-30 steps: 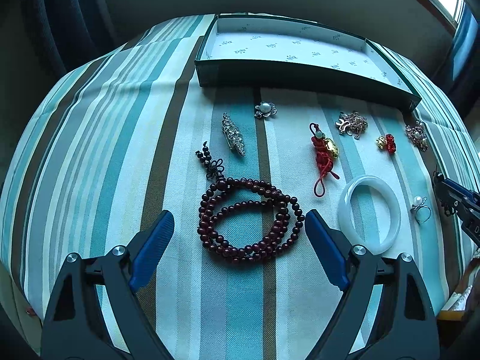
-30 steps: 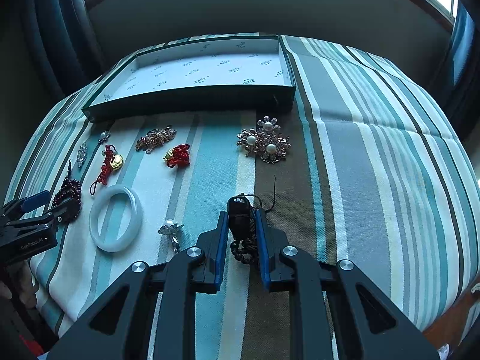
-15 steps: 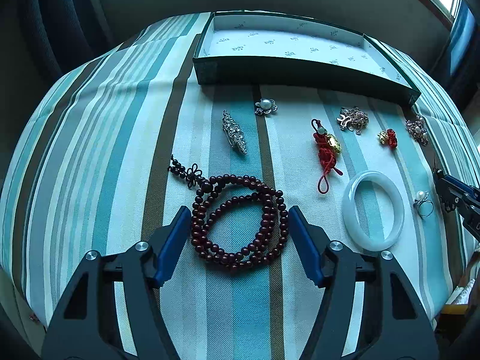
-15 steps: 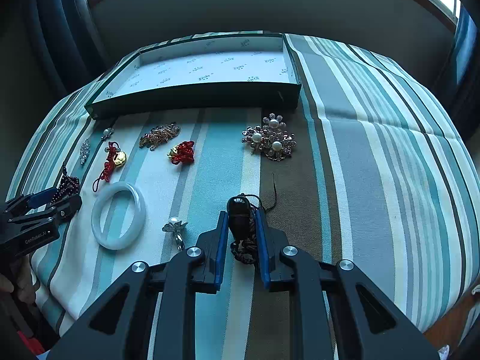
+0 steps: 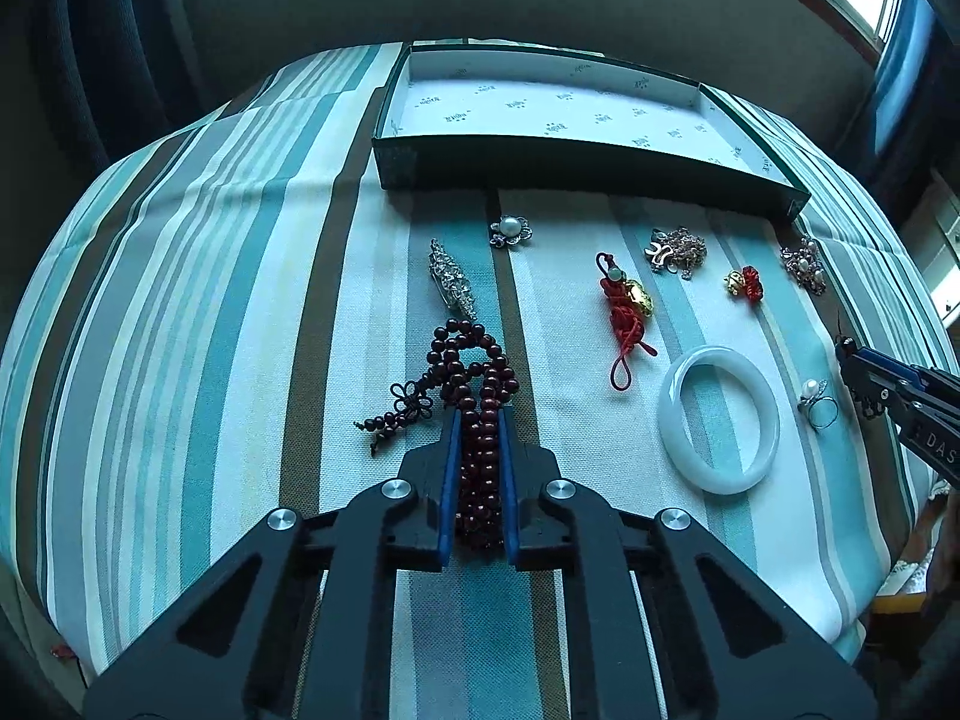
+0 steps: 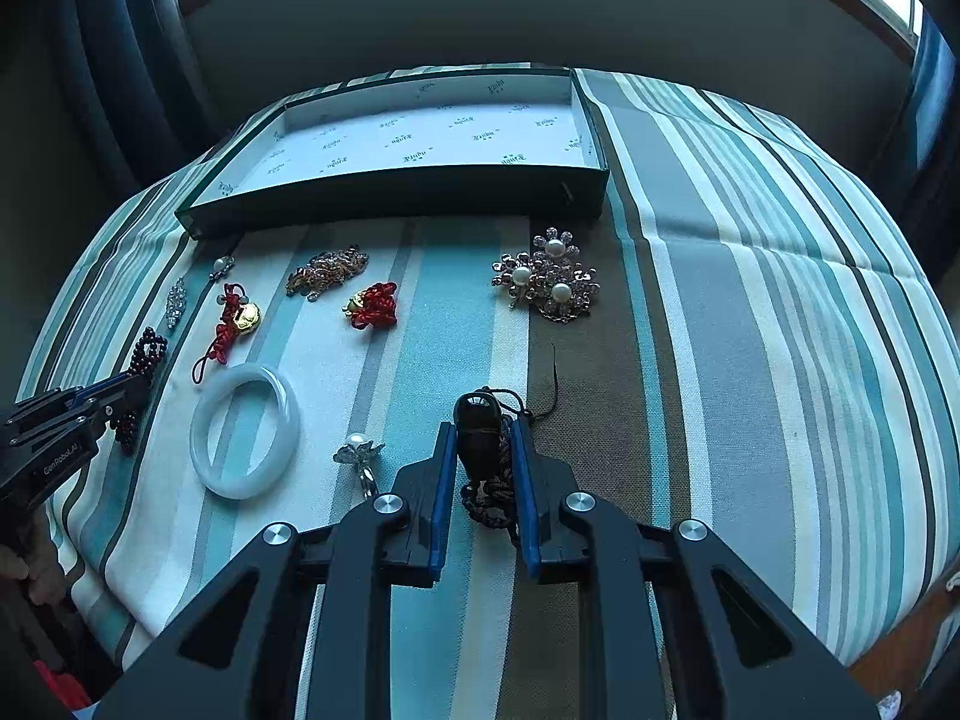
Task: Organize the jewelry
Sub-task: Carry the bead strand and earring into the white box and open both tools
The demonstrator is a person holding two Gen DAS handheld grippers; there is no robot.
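My left gripper is shut on the dark red bead necklace, which is squeezed into a narrow bunch between the blue pads; its knotted tassel trails to the left. In the right wrist view my right gripper is shut on a dark corded pendant resting on the striped cloth. An open green box with a white printed lining stands at the back. On the cloth lie a white bangle, a pearl ring, a red knot charm with gold and several brooches.
A large pearl flower brooch lies ahead of the right gripper, near the box's right corner. A silver leaf brooch and a small pearl brooch lie beyond the necklace. The cloth's front edge drops off close behind both grippers.
The left gripper's jaws went from wide open around the necklace to shut on it, bunching the loops into a narrow strand. The right gripper kept its grip and did not move.
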